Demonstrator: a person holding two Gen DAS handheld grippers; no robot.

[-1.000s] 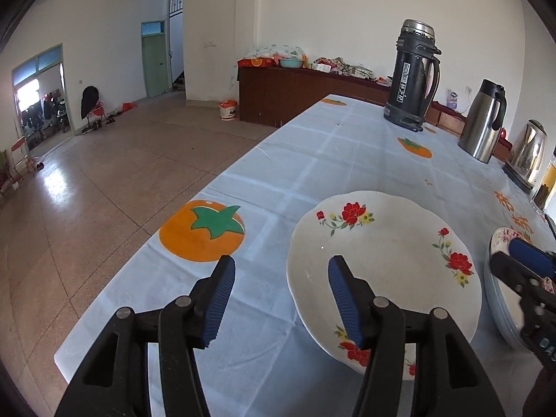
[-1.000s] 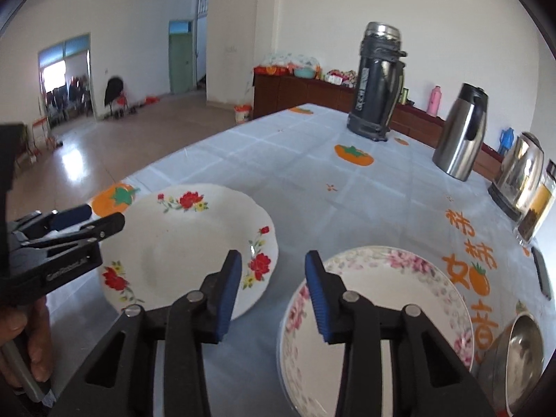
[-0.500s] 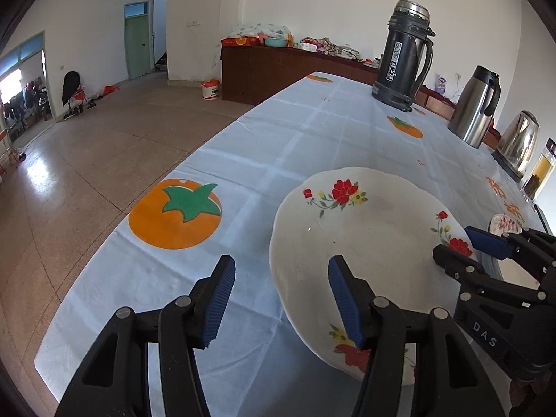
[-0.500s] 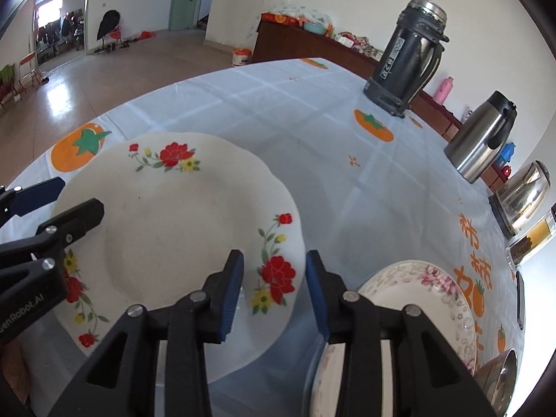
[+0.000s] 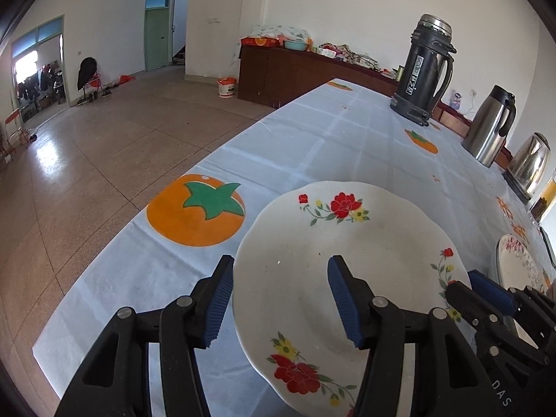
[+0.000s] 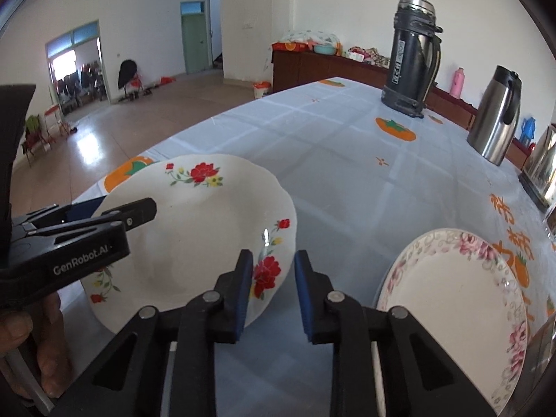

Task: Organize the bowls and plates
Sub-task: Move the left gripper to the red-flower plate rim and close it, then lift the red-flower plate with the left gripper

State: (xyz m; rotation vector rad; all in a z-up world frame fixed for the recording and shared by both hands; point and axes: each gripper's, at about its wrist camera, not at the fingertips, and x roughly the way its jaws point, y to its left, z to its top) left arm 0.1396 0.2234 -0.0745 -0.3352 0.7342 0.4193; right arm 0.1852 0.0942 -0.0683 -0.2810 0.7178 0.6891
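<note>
Red-flower plate (image 5: pixel 347 260) lifted off tablecloth (image 5: pixel 312 146), L gripper (image 5: pixel 278 299) closing astride left rim, R gripper (image 6: pixel 271 292) closing on right rim, contact unclear.

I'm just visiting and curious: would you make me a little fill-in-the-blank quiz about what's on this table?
1. The plate between the two grippers is painted with ____ flowers.
2. The tablecloth shows orange ____.
3. The tall dark flask stands ____ on the table.
4. The pink-rimmed plate lies nearest the ____ gripper.

Missing words: red; fruits; upright; right
</note>
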